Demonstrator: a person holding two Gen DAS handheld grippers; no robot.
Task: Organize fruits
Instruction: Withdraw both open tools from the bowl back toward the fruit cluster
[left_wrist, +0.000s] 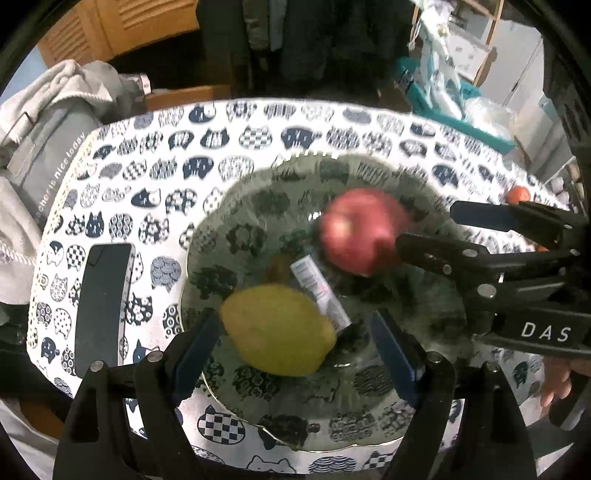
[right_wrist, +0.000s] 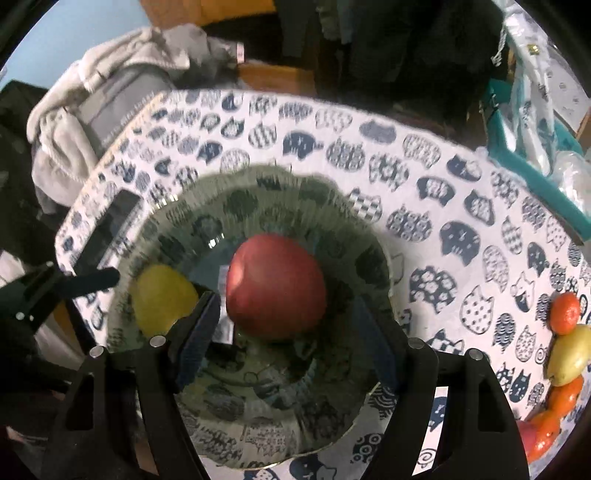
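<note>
With a lemon (left_wrist: 277, 328) and red apple (right_wrist: 275, 286) lying in the glass plate (right_wrist: 332, 417), the left gripper (left_wrist: 295, 350) and right gripper (right_wrist: 288, 339) are hovering wide open and empty, likely heading next for the fruits (right_wrist: 565, 354) waiting at the table's edge.

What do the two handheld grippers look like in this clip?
Both are black plastic scissor-style linkages with silver pivot pins. The left gripper and right gripper each carry flat fingers faced with dark blue pads. The right gripper's body bears white lettering "DAS" in the left wrist view. No cables show.
</note>
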